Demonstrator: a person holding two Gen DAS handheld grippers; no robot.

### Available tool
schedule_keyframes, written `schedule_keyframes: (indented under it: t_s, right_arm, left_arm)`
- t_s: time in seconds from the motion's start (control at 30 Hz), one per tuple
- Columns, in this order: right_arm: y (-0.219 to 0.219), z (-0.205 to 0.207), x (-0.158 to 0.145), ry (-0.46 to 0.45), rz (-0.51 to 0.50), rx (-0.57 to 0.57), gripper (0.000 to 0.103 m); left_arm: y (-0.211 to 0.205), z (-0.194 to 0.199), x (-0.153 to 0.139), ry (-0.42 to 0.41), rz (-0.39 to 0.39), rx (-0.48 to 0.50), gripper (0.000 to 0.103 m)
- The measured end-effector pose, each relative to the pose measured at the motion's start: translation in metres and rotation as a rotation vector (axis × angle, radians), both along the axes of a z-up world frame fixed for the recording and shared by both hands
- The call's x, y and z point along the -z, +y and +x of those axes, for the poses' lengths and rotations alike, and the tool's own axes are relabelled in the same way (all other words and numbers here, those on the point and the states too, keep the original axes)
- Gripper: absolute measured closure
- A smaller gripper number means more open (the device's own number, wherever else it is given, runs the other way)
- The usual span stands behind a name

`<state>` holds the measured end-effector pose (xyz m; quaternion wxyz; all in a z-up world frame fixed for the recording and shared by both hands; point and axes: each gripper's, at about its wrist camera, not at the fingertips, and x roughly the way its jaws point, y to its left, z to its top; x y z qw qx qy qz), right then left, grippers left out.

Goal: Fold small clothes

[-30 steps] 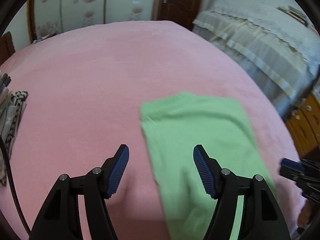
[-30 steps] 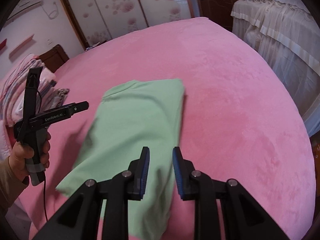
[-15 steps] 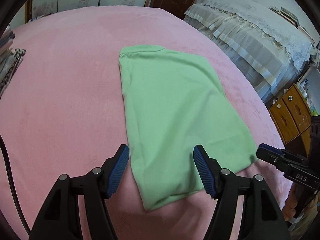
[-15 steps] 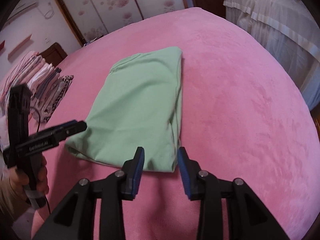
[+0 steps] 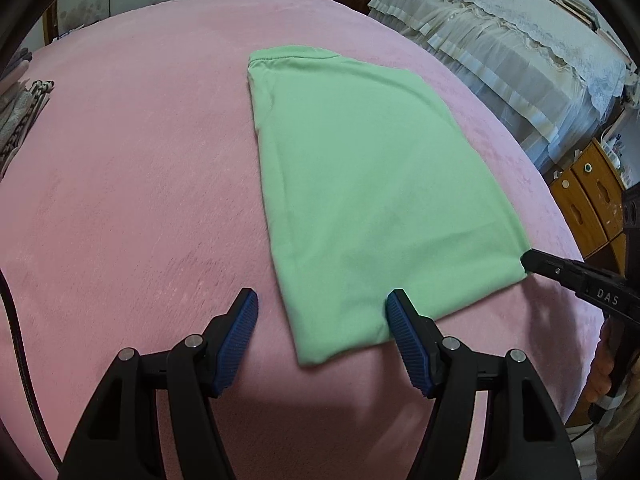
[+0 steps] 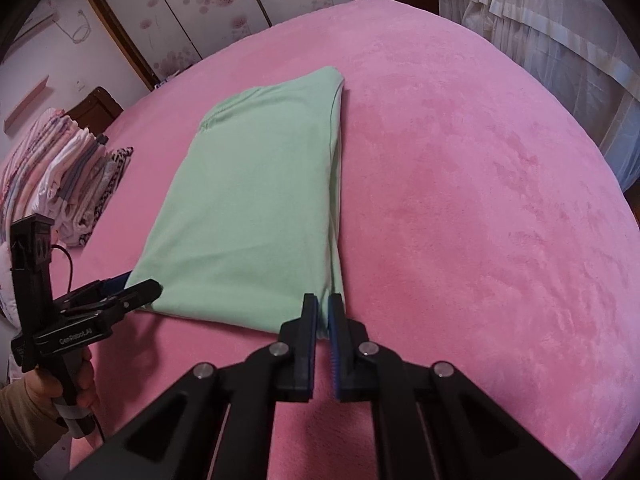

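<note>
A light green garment lies flat, folded into a long strip, on the pink bed cover; it also shows in the right wrist view. My left gripper is open, its jaws straddling the garment's near left corner; it shows in the right wrist view at that corner. My right gripper is shut on the garment's near right corner; it shows in the left wrist view touching that corner.
A stack of folded clothes sits on the bed's left side, also seen in the left wrist view. A lace-covered bed and a wooden cabinet stand to the right. Flowered wardrobe doors stand behind.
Both grippers have come down and forward onto the garment's near corners. My right gripper has closed on the right corner. The left jaws stay open.
</note>
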<state>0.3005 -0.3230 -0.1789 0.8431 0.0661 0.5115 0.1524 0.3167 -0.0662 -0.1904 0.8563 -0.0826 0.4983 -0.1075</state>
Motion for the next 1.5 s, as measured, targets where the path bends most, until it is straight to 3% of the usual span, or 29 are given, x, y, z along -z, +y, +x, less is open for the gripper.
schedule_keyframes:
  t_s: [0.4, 0.47, 0.5, 0.57, 0.63, 0.77, 1.03, 1.27, 1.5]
  right_arm:
    - [0.006, -0.003, 0.0, 0.002, -0.039, 0.002, 0.096]
    - [0.004, -0.003, -0.009, 0.001, -0.028, 0.007, 0.091]
    - [0.003, -0.004, -0.012, -0.004, -0.027, 0.01, 0.088]
    - [0.0, -0.002, -0.024, -0.032, -0.019, 0.014, 0.07]
    - [-0.001, 0.001, -0.034, -0.057, -0.015, 0.012, 0.065]
    - [0.0, 0.024, -0.046, -0.079, 0.004, -0.001, 0.064]
    - [0.005, 0.102, -0.012, -0.009, 0.122, -0.021, 0.064]
    - [0.0, 0.149, 0.01, 0.029, 0.206, 0.0, 0.064]
    - [0.005, 0.176, 0.023, 0.036, 0.234, -0.022, 0.064]
  left_arm:
    - [0.01, -0.008, -0.005, 0.045, -0.008, 0.01, 0.037]
    - [0.009, -0.003, -0.013, 0.051, -0.025, 0.014, 0.036]
    - [0.011, -0.001, -0.02, 0.049, -0.038, 0.013, 0.03]
    - [0.016, 0.003, -0.031, 0.034, -0.056, 0.002, 0.024]
    - [0.021, 0.011, -0.042, 0.014, -0.07, -0.005, 0.024]
    - [0.032, 0.042, -0.053, -0.033, -0.059, -0.034, 0.024]
    - [0.044, 0.12, -0.009, 0.038, -0.175, -0.095, 0.025]
    - [0.045, 0.156, 0.017, 0.026, -0.268, -0.124, 0.025]
    - [0.032, 0.185, 0.025, 0.004, -0.288, -0.13, 0.025]
